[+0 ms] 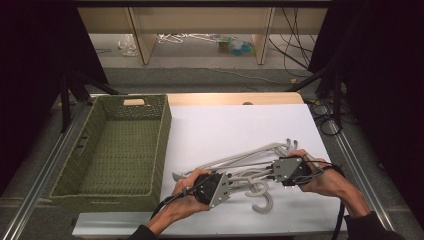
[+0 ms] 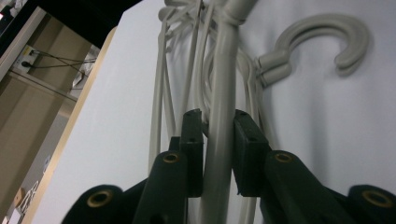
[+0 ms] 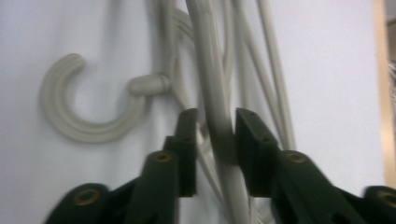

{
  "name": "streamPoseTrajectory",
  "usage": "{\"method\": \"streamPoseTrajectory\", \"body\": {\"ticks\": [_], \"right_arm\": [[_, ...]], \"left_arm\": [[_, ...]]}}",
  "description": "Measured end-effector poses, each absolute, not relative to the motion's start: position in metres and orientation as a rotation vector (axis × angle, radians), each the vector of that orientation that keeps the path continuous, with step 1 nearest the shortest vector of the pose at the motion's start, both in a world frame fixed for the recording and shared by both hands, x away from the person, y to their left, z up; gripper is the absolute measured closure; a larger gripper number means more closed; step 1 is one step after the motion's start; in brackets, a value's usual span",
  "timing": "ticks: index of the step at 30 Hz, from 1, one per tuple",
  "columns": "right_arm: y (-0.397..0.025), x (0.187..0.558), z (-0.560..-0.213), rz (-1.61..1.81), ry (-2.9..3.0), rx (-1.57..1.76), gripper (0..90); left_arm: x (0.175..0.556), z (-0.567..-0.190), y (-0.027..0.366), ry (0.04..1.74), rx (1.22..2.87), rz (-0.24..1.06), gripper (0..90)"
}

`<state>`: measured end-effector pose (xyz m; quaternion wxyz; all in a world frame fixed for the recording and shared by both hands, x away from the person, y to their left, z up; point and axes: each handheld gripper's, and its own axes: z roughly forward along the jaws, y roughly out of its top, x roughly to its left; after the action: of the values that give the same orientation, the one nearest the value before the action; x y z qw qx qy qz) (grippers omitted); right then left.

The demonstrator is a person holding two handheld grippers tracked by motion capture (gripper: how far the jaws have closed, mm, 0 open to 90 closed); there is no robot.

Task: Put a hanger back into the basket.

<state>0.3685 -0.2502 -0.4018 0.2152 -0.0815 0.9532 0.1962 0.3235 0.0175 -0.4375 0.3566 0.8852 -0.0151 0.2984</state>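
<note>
Nearest the table's front edge: left gripper [image 1: 231, 181], held in a hand [image 1: 186, 197] just right of the basket's near corner, jaws closed on a thick bar of the hangers [image 1: 250, 167]; seen close in the left gripper view [image 2: 218, 122], the bar [image 2: 219, 140] pinched between both pads, thinner rods bunched beside it, a hook [image 2: 327, 39] lying flat on the sheet just beyond to the right. A little farther from the basket, to the right: right gripper [image 1: 272, 171], in the other hand [image 1: 320, 177], jaws likewise set about a bar of the same bundle; in the right gripper view [image 3: 215, 122], the bar [image 3: 212, 107] pressed against the right pad, touch with the left pad hard to tell, a hook [image 3: 88, 119] resting left of it. Between the two grippers: grey hangers piled together on the white sheet [image 1: 235, 125], one hook [image 1: 264, 200] curling toward the front edge, others [image 1: 289, 146] poking out past the right hand. Left of all this: green woven basket [image 1: 162, 145], touching the sheet's edge, well apart from the right gripper. Beyond the basket: bare wooden table rim [image 1: 225, 98], then floor with cables [image 1: 295, 55] and shelf legs [image 1: 142, 42].
</note>
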Motion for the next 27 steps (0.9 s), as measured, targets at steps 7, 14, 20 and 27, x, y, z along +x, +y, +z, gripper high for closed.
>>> {"method": "streamPoseTrajectory", "body": {"ticks": [7,14,20,27], "right_arm": [[-0.256,0.374,-0.388,0.639,2.529,-0.013,44.9],[-0.266,0.37,-0.375,0.82,2.47,0.183,35.6],[-0.276,0.355,-0.376,0.88,2.422,0.271,34.1],[-0.286,0.342,-0.392,0.982,2.442,0.367,34.3]], "left_arm": [[0.325,-0.424,0.017,0.056,2.258,0.707,78.8],[0.338,-0.407,0.029,0.303,2.216,0.542,78.9],[0.346,-0.389,0.043,0.459,2.147,0.452,78.9],[0.348,-0.352,0.062,0.569,2.047,0.419,78.9]]}}
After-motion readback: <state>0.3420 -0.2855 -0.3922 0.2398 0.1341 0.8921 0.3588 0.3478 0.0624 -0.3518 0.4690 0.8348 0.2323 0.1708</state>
